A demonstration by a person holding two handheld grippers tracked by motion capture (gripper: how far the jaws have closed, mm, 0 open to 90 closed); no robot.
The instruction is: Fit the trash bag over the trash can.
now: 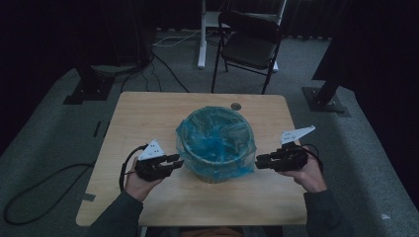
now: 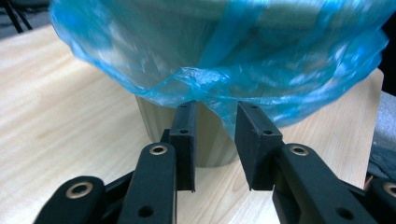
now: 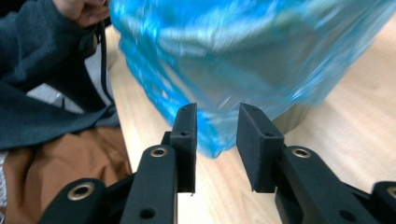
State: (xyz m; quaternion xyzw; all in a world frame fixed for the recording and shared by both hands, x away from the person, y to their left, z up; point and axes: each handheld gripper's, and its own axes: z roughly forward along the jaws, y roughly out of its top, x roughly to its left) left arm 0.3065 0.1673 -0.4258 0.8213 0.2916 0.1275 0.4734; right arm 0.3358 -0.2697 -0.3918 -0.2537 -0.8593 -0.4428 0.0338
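I have a round, pale bin (image 1: 216, 168) standing near the middle of the light wood-grain surface (image 1: 143, 118), a little toward my edge. It is lined with a thin, translucent blue plastic bag (image 1: 216, 140), whose crinkled film folds over the rim and hangs down the outside in loose, glossy wrinkles.

My left claw (image 1: 174, 161) sits just beside the bin's left flank. In the left gripper view its flat, matte black jaws stand apart, released, with the drooping hem of the bag (image 2: 205, 88) just above and beyond their tips; I cannot tell whether they touch the film. The bin's smooth tapered wall (image 2: 210, 140) shows between them.

My right claw (image 1: 261, 161) is just beside the bin's right flank, likewise released. In the right gripper view the bag's hanging edge (image 3: 219, 135) drops between the spread jaws, nothing pinched.

A small dark round disc (image 1: 236, 106) lies on the surface behind the bin. Beyond the far edge, a black folding chair (image 1: 249, 47) stands on grey carpet (image 1: 59, 128).
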